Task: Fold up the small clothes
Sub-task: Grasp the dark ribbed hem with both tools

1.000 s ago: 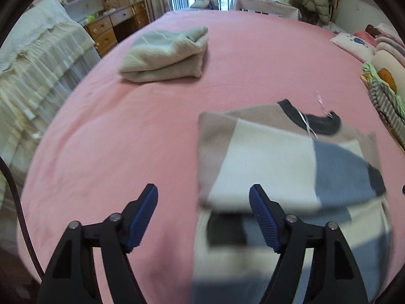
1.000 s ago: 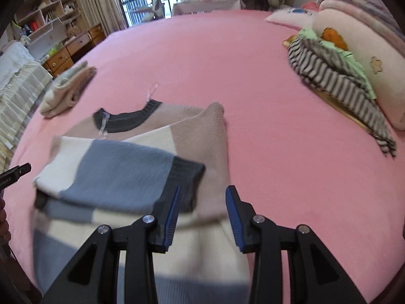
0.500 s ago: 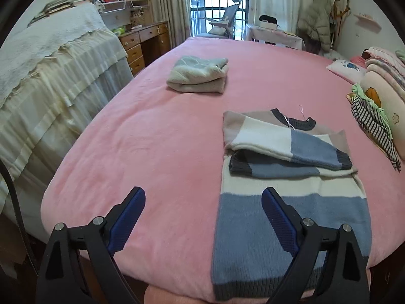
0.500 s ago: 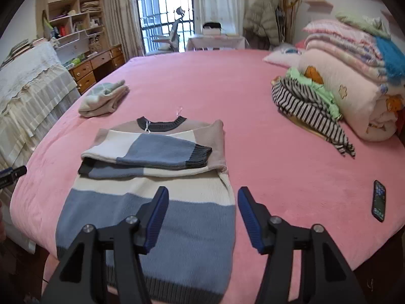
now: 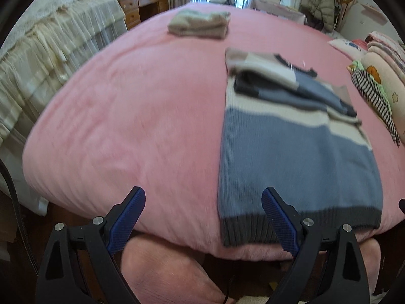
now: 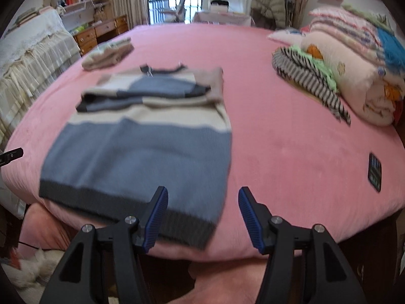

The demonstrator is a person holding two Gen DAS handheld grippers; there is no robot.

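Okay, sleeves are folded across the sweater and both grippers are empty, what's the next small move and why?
Probably bring both grippers down to the sweater's dark hem, one at each corner. The sleeves already lie across the chest, the hem hangs at the bed's near edge, and the left gripper and right gripper are open over it, so folding the bottom up looks next.

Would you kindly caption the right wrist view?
Open right gripper above the sleeves-folded sweater's hem on the pink bed.

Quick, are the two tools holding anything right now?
Left tool: open, holding nothing.
Right tool: open, holding nothing; the sweater lies flat.
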